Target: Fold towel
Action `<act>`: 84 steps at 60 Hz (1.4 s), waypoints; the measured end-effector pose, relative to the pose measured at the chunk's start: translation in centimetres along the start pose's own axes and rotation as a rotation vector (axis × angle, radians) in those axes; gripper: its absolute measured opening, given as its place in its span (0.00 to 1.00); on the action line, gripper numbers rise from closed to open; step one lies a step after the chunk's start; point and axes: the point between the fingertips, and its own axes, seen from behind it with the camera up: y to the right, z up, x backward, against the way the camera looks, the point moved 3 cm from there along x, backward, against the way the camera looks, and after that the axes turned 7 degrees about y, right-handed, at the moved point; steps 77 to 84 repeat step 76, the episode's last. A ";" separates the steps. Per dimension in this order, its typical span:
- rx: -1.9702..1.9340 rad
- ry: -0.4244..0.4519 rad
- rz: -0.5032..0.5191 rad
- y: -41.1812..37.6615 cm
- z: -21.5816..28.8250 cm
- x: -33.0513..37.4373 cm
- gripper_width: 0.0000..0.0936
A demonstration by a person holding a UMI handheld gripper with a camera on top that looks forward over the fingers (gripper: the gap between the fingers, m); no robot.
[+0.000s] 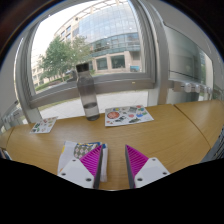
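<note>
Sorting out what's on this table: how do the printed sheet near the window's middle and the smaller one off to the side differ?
The larger sheet lies beyond the open gripper, by the grey upright object; the smaller sheet lies far off to one side. The larger shows colourful pictures clearly; the smaller's print is too small to read. Both lie flat on the wooden table.

— What sort of place is this?
— An office or meeting room. A pale wooden counter [150, 135] curves beneath a wide window [95, 45].
— What shows that?
— Printed leaflets [128, 116] lie on the counter, and through the glass stand a glass-fronted office building [110, 35] and a leafy tree [58, 55] in daylight.
</note>
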 end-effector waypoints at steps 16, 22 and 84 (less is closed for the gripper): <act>0.024 0.136 0.094 -11.7 6.4 10.0 0.82; 0.041 0.155 0.110 -16.5 6.1 13.1 0.83; 0.146 0.113 0.139 -33.3 -4.6 28.0 0.88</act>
